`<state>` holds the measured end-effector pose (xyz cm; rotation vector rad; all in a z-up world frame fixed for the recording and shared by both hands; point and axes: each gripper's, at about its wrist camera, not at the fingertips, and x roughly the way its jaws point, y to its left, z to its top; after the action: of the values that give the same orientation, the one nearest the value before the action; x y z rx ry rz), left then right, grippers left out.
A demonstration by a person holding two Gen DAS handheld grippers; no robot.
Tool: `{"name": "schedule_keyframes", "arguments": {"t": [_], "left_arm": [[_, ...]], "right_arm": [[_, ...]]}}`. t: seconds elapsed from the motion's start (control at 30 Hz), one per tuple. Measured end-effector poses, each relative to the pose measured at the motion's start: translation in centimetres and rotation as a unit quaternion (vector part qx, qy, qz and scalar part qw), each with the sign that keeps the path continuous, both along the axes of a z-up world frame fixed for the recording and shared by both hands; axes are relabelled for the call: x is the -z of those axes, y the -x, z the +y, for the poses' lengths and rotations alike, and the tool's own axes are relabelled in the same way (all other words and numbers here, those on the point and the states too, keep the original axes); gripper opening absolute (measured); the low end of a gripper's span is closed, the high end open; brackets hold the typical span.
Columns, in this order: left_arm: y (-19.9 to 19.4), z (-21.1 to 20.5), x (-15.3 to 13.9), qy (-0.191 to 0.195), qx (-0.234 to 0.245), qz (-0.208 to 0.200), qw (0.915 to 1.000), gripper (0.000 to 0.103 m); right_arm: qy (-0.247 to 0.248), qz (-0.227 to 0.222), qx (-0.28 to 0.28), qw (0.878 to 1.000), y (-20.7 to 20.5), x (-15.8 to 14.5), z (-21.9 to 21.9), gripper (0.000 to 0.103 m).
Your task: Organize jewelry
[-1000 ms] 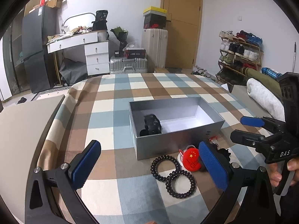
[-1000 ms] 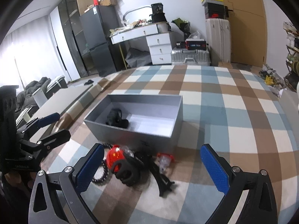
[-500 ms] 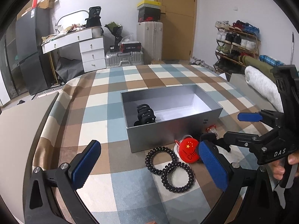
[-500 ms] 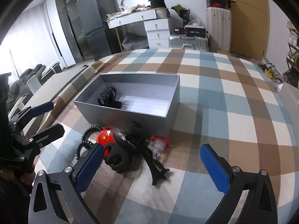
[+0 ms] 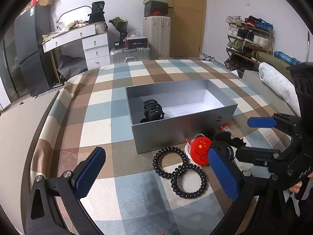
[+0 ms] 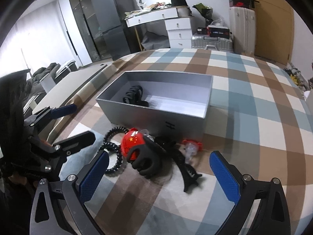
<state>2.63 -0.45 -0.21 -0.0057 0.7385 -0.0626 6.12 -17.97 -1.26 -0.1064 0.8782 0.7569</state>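
Checked cloth (image 5: 121,178) in blue, brown and cream covers the work surface. Left gripper (image 5: 156,174) sits low at the near edge of the cloth, its blue-padded fingers (image 5: 88,173) spread wide with nothing between them.

Ahead of it, a grey open-topped box (image 5: 176,131) rests on the cloth. One black claw hair clip (image 5: 151,110) lies inside, at the box's left end; the remaining floor of the box is bare white.

Just in front of the box's near wall is the loose pile. Two black spiral hair ties (image 5: 181,173) lie flat, touching each other. To their right, a red round item with yellow stars (image 5: 201,150), touching the ties. In the right wrist view, a large black claw clip (image 6: 148,162) rests against the red item, with a second black clip (image 6: 187,174) lying beside it on the cloth. A small red and clear piece (image 6: 190,145) sits close to the box wall; it is blurred, possibly a small clip.

Right gripper (image 6: 159,176) hovers near the pile, fingers (image 6: 225,178) wide apart and empty, the black clips lying ahead of the gap. A hand (image 5: 297,186) is partly visible on its handle at the right edge of the left wrist view.
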Motion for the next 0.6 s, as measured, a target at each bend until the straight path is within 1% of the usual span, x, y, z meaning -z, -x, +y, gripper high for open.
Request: {"name": "schedule_keyframes", "arguments": {"t": [0.1,0.23,0.37,0.47,0.57,0.6], "left_arm": [[0.0,0.2,0.0,0.000,-0.003,0.000,1.0000,0.102],[0.0,0.4,0.0,0.004,-0.004,0.001,1.0000,0.102],[-0.2,0.6,0.2,0.009,-0.009,0.001,0.9999,0.102],[-0.3,0.7,0.4,0.016,-0.010,0.005,0.9998,0.102],[-0.3,0.6,0.5,0.013,-0.008,0.007,0.9999,0.102],[-0.3,0.6,0.5,0.012,-0.007,0.007,0.9999,0.102]], "right_arm": [[-0.002,0.006,-0.001,1.000,0.0,0.2,0.1,0.103],[-0.024,0.015,-0.016,0.999,0.2,0.3,0.2,0.102],[-0.033,0.024,-0.036,0.999,0.7,0.5,0.7,0.098],[-0.037,0.031,-0.047,0.998,0.9,0.7,1.1,0.093],[-0.037,0.035,-0.053,0.997,1.0,1.0,1.4,0.088],[-0.039,0.035,-0.053,0.997,1.0,1.0,1.4,0.085]]}}
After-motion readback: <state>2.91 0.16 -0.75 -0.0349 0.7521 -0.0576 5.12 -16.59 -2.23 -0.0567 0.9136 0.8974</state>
